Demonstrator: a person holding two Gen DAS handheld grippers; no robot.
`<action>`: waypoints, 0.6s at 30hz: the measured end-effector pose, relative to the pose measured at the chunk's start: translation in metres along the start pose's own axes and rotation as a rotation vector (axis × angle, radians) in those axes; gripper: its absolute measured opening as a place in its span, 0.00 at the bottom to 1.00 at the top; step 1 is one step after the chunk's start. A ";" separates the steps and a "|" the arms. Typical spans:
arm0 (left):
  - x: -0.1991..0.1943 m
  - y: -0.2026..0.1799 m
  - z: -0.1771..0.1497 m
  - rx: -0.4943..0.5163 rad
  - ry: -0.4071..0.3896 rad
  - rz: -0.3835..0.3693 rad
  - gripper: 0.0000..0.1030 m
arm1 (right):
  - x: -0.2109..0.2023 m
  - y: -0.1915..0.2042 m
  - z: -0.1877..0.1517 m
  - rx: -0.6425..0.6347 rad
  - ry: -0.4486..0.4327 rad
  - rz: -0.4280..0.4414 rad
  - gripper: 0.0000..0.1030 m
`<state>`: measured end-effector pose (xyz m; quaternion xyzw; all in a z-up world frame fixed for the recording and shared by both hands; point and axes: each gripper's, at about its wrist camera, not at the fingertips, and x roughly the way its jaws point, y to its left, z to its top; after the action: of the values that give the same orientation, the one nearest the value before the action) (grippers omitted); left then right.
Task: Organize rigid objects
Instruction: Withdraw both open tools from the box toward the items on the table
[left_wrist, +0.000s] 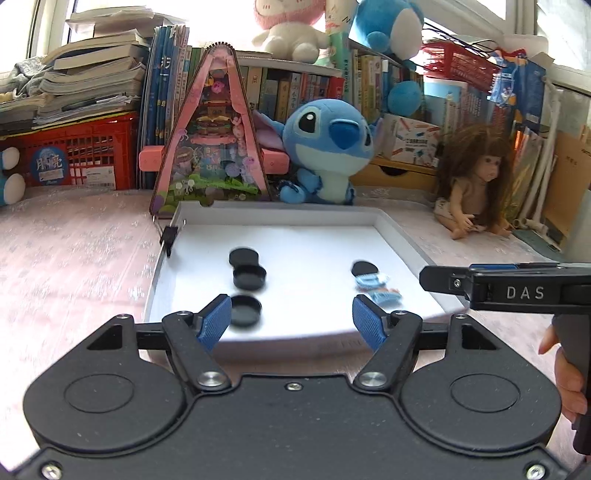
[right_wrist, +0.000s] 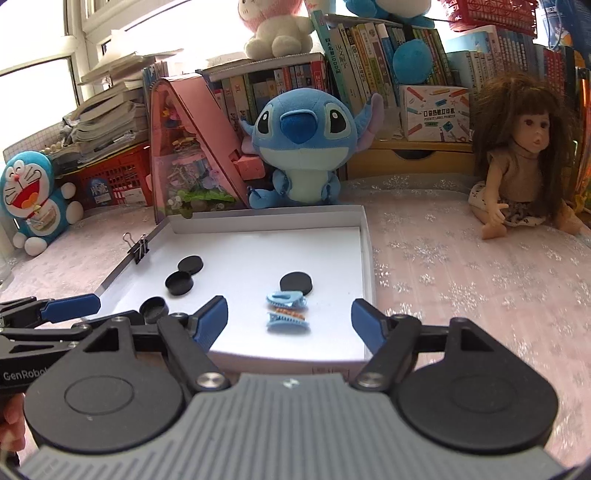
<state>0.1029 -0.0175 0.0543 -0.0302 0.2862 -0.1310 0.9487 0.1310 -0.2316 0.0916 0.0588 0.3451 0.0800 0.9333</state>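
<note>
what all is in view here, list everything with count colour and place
tray: 1, white, shallow, centre of table
round caps: 4, black, in tray; three on its left side, one on the right
hair clips: 2, light blue, in tray just in front of the right cap
binder clip: 1, black, on tray's left rim
Stitch plush: 1, blue, behind tray
triangular toy house: 1, pink, left of Stitch
doll: 1, brown hair, right of tray
Doraemon plush: 1, blue, far left
crate: 1, red, back left
books: many, back shelf
left gripper: 1, open, over the tray's near edge
right gripper: 1, open, over the tray's near edge
</note>
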 end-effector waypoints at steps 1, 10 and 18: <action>-0.005 -0.002 -0.005 0.001 -0.003 -0.002 0.68 | -0.004 0.001 -0.004 -0.003 -0.004 -0.001 0.81; -0.038 -0.011 -0.048 0.042 -0.015 0.017 0.68 | -0.031 0.004 -0.044 -0.039 -0.047 -0.034 0.84; -0.049 -0.017 -0.072 0.092 0.003 0.026 0.68 | -0.042 0.001 -0.074 -0.067 -0.050 -0.074 0.84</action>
<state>0.0199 -0.0199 0.0223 0.0172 0.2814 -0.1318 0.9503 0.0508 -0.2343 0.0622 0.0166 0.3206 0.0557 0.9454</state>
